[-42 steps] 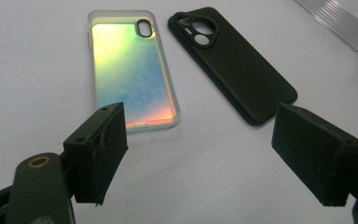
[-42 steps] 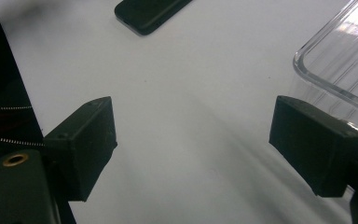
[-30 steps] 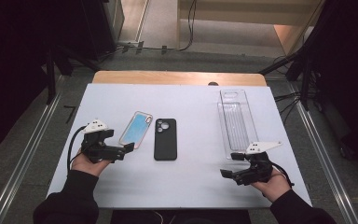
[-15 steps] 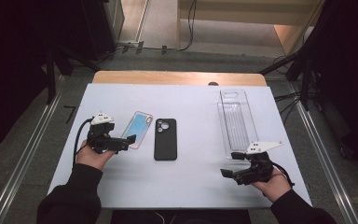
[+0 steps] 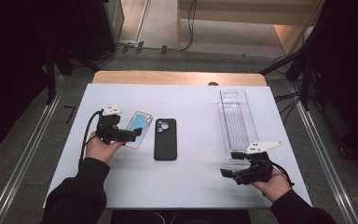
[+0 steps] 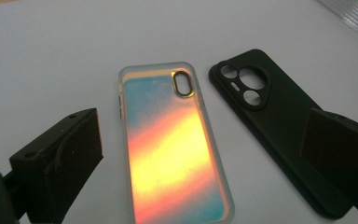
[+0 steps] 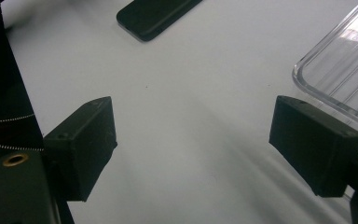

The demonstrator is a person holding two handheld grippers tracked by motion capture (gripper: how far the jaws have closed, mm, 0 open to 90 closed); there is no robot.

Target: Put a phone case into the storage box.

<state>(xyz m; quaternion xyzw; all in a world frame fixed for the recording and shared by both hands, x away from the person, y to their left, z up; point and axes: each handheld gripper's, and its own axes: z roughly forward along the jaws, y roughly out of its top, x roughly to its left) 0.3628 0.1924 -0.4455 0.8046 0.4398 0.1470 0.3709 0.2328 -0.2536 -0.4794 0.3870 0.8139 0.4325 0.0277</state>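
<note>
Now the left claw (image 5: 135, 134) has slid in from the near-left of the white surface (image 5: 191, 107) and sits low at the iridescent phone case (image 5: 138, 129), its jaws spread wide with the case lying between them in the left gripper view (image 6: 170, 144). Nothing is gripped yet; the pads stand clear of the case's edges. That reads as the approach to a pick-up, with the closing squeeze yet to come. The black phone case (image 5: 165, 138) lies just beside it, untouched. The right claw (image 5: 230, 164) has not budged, resting open and empty near the front-right of the surface, by the near end of the clear plastic tray (image 5: 235, 122). From above, the left claw's tips cover the iridescent case's near end, so whether a jaw brushes it is hard to tell. The tray is cut off at the right gripper view's edge (image 7: 345, 70).
</note>
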